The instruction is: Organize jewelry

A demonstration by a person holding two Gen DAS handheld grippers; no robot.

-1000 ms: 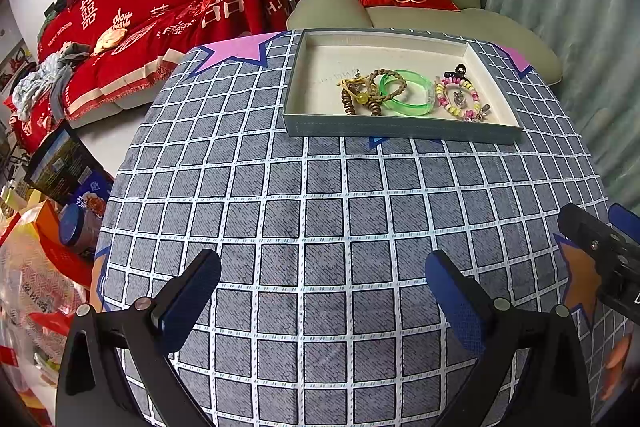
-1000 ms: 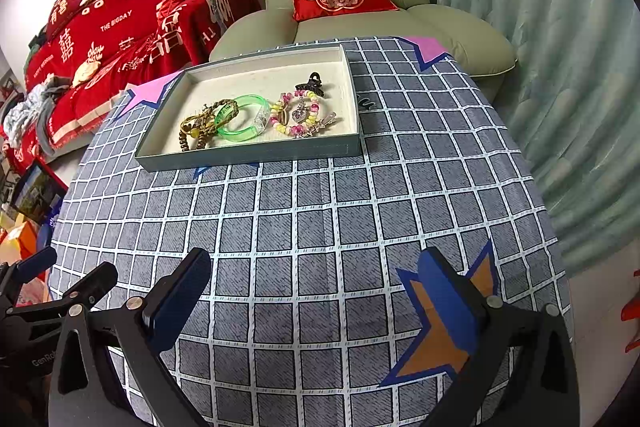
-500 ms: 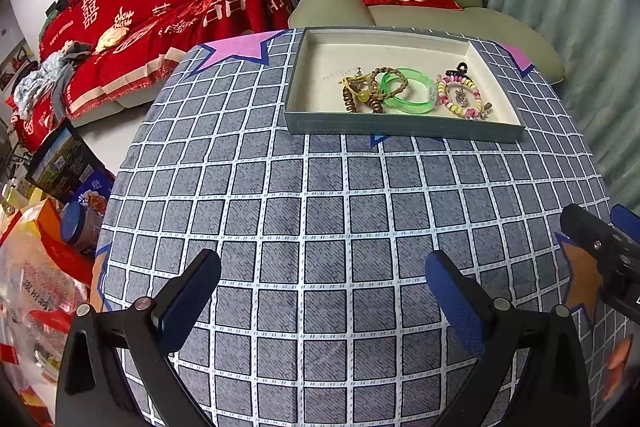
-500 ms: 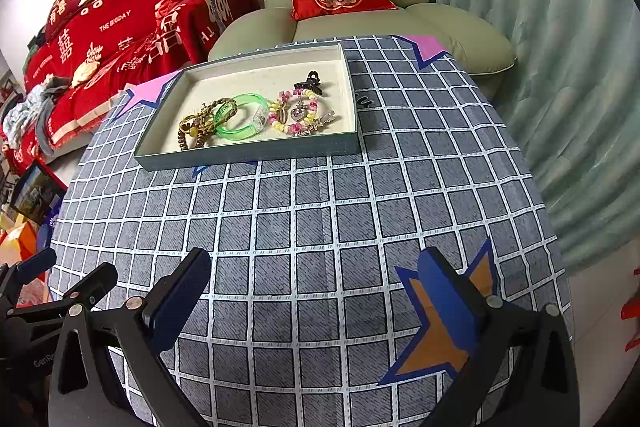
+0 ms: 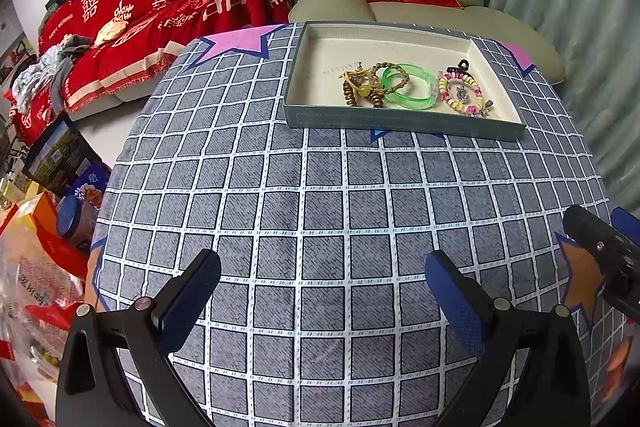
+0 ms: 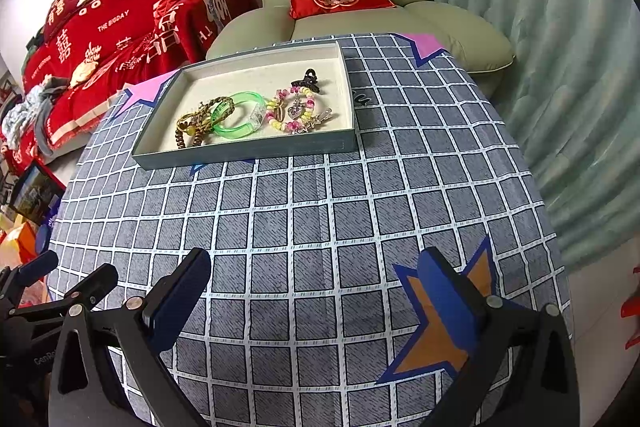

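Left gripper [image 5: 322, 291] and right gripper [image 6: 314, 287] agape, empty (low in frame); jewelry in tray [image 6: 248, 151] above centre.

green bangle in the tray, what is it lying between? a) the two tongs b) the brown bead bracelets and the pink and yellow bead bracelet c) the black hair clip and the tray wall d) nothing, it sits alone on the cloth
b: the green bangle lies in the tray, with the brown bead bracelets on one side and the pink and yellow bead bracelet on the other.
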